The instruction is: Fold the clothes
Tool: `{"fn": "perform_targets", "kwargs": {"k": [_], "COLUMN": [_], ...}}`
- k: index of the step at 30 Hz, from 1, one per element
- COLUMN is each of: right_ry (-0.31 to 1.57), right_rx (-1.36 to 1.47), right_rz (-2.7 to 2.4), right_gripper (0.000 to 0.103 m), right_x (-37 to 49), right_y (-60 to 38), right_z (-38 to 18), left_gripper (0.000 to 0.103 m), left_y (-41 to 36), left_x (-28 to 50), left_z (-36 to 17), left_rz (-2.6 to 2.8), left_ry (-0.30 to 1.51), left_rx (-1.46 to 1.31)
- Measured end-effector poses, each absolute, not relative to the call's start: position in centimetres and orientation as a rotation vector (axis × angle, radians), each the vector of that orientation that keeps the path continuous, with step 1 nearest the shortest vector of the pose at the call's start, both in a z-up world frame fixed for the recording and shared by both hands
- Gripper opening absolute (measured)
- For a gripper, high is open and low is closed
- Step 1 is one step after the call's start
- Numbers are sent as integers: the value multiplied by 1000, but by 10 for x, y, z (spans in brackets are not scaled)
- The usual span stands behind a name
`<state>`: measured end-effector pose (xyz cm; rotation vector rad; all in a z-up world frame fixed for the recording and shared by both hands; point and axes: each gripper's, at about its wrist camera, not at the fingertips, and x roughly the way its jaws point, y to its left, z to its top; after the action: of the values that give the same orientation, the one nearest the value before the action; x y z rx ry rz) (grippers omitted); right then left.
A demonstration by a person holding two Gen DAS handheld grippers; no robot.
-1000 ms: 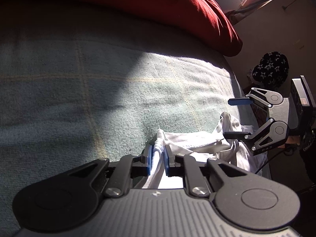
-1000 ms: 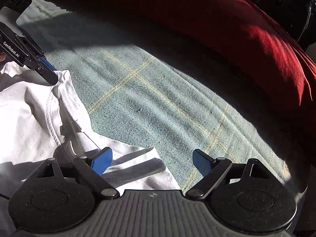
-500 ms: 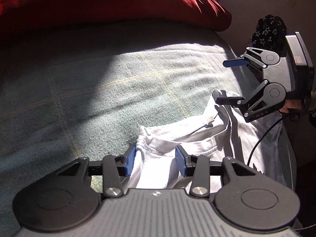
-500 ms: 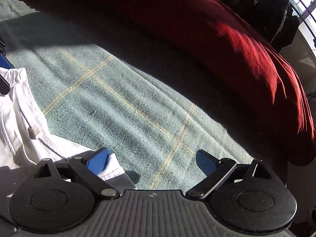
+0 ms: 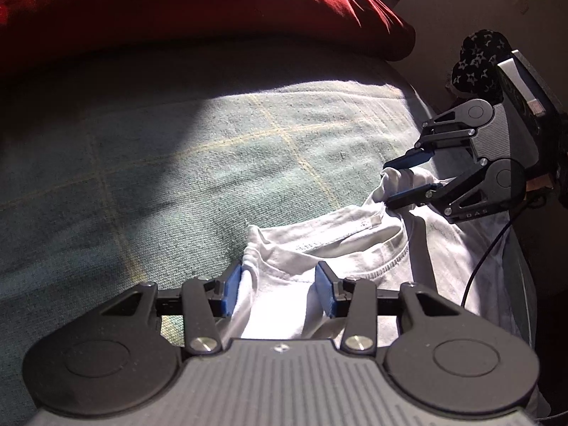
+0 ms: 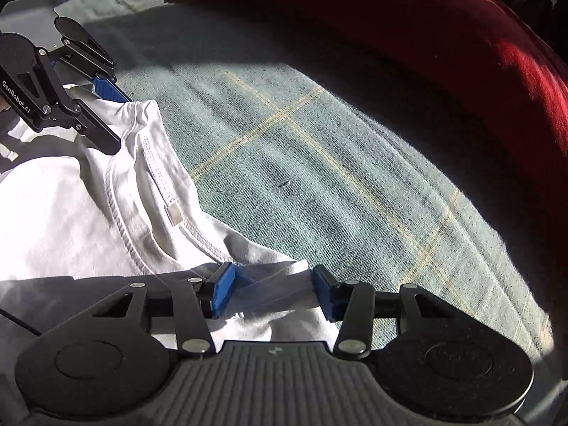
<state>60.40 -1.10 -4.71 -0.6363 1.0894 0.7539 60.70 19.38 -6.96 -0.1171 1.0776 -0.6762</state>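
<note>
A white shirt [image 5: 355,241] lies collar-up on a green plaid bedspread [image 5: 213,159], bright in the sun. My left gripper [image 5: 280,284] is open at the near collar edge. Fabric lies between its blue pads and brushes only the left one. In the right wrist view the left gripper [image 6: 113,117] straddles the shirt's [image 6: 71,213] far shoulder corner. My right gripper [image 6: 271,284] points steeply down over the other shoulder. Its jaws are closing, with a fold of shirt spanning the gap between the pads. From the left wrist view, the right gripper [image 5: 397,181] brackets a raised lump of fabric.
A big red duvet [image 5: 177,7] is heaped along the back of the bed [image 6: 461,35]. The bedspread [image 6: 319,142] stretches between it and the shirt. A black star-patterned item [image 5: 475,60] sits beyond the bed's right edge. A thin black cable [image 5: 486,255] hangs by the right gripper.
The left gripper, shut on the collar a second ago, has let go and stands open. The right gripper's wide jaws have narrowed around the shoulder fabric.
</note>
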Motion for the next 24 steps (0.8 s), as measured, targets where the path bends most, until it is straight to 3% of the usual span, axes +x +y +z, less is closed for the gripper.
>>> {"fn": "perform_targets", "kwargs": {"k": [1, 2, 3, 6, 10, 14, 16, 18, 24], "right_ry": [1081, 1065, 1047, 951, 996, 1055, 1079, 1078, 922], "right_rx": [-660, -692, -724, -867, -761, -612, -550, -561, -666], "right_rz": [746, 732, 717, 619, 585, 632, 654, 634, 475], "right_gripper": [34, 29, 26, 10, 10, 15, 17, 10, 8], "right_x": [602, 599, 596, 585, 599, 614, 622, 620, 606], "right_y": [-9, -6, -3, 3, -6, -22, -29, -29, -18], "right_z": [-46, -46, -45, -48, -51, -44, -43, -43, -44], "left_gripper": [36, 25, 21, 20, 19, 24, 21, 2, 6], "left_y": [192, 191, 191, 194, 197, 197, 196, 193, 200], "left_x": [605, 603, 602, 604, 616, 617, 615, 612, 618], "left_z": [-68, -66, -65, -60, -64, -71, -73, -69, -66], "left_rz": [-664, -654, -648, -617, -624, -640, -643, -620, -549], "left_ry": [1063, 1053, 1049, 1001, 1050, 1092, 1093, 1061, 1040], "left_rx": [-103, -90, -86, -85, -149, -149, -149, -108, -151]}}
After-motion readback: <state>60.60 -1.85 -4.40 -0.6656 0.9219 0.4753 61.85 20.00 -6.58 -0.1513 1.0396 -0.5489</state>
